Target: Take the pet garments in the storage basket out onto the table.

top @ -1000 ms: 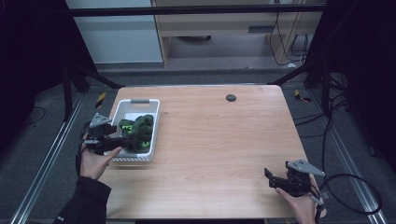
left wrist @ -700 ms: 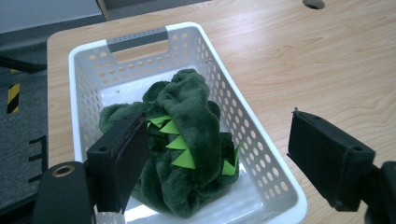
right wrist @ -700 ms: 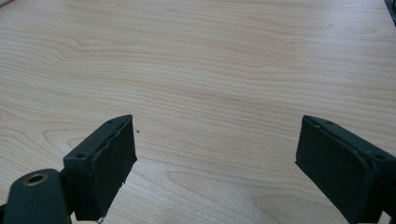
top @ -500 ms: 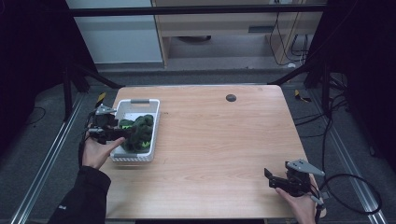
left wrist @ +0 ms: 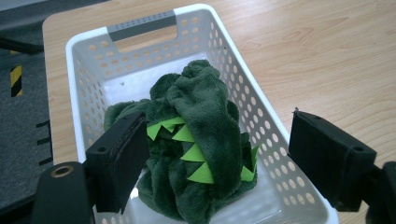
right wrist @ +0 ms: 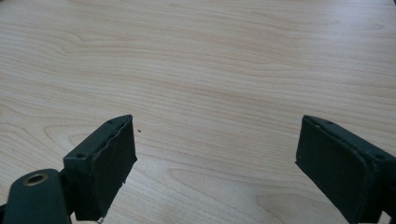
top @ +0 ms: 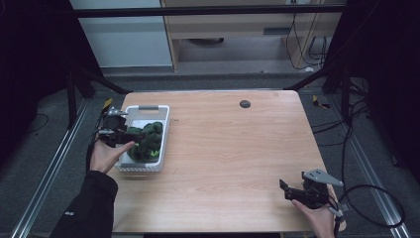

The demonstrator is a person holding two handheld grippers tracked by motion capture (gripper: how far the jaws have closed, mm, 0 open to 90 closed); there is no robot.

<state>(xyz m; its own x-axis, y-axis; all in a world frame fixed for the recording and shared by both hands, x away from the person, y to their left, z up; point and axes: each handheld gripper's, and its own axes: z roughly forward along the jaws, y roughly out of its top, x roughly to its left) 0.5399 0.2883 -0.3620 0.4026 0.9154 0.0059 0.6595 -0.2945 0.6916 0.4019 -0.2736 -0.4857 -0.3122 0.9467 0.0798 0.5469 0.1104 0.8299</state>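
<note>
While the right gripper [top: 293, 191] rests near the desk's [top: 237, 148] near right corner, jaws spread wide over bare wood, the left gripper [left wrist: 219, 154] hovers at the near left edge, released, jaws straddling the dark green plush toy with bright green spikes [left wrist: 196, 144]. That toy lies bunched inside the white perforated plastic basket [left wrist: 261, 121], toward its near end.

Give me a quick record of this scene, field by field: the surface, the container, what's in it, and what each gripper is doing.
surface: wooden table
container: white perforated basket with a grey handle, at the table's left edge
contents: dark green plush toy with bright green spikes, lying inside the basket
left gripper: open, fingers either side of the plush toy, not closed on it
right gripper: open, over bare table near the front right corner, holding nothing
other: small dark round spot near the table's far edge
</note>
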